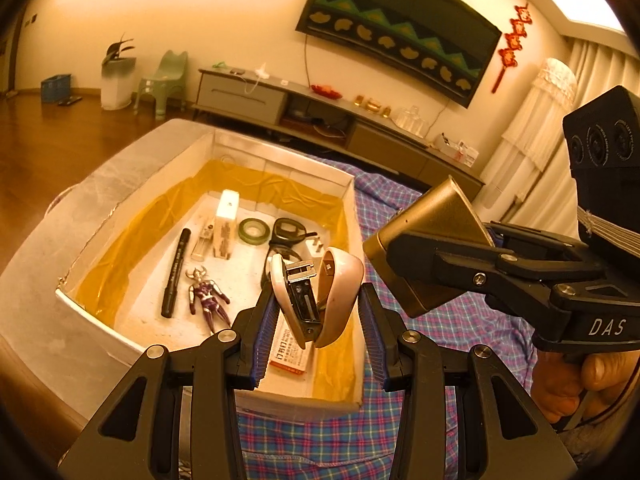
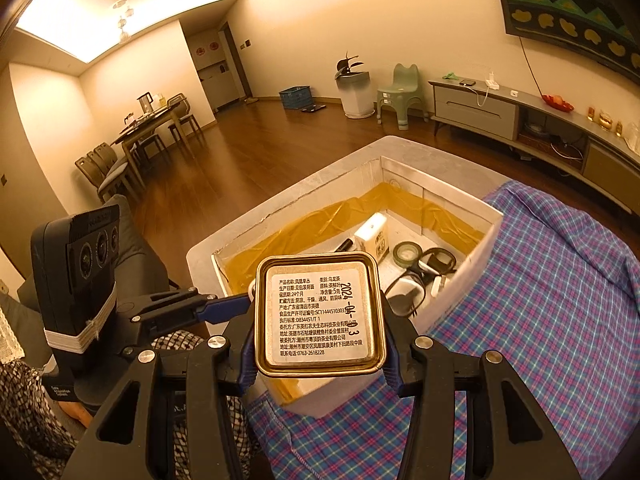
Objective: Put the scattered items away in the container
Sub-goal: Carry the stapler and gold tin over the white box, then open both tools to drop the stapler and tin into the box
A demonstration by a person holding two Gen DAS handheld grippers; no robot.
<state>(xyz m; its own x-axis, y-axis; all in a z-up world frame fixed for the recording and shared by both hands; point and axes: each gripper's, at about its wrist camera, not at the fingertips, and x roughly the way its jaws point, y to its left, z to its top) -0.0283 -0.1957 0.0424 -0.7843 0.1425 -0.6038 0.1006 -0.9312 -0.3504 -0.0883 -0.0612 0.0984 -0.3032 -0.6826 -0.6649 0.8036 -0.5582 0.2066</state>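
Pink stapler [image 1: 318, 300], hinged half open, clamped between the blue pads [image 1: 266, 340] of the left gripper [image 1: 316, 344] and held over the near end of the white foam box [image 1: 280, 156]. Gold tea tin [image 2: 320, 314], label side toward the lens, gripped by its sides in the right gripper [image 2: 320, 356], hanging above the box's near rim, just beside the stapler. Down in the box, lined with yellow tape: black marker [image 1: 175, 272], purple-and-silver action figure [image 1: 208, 300], green tape roll [image 1: 253, 231], white rectangular pack [image 1: 226, 224], magnifier with black cord [image 1: 286, 232], staple packet [image 1: 290, 350] directly under the stapler. Box resting on plaid cloth [image 1: 452, 320]. Step in hand, by the look of it: carrying the last two items over for the drop, both already above the opening. Next move probably calls for lowering each toward a bare patch of floor, the tin to the near right corner, then spreading the fingers one at a time so neither lands on the other.
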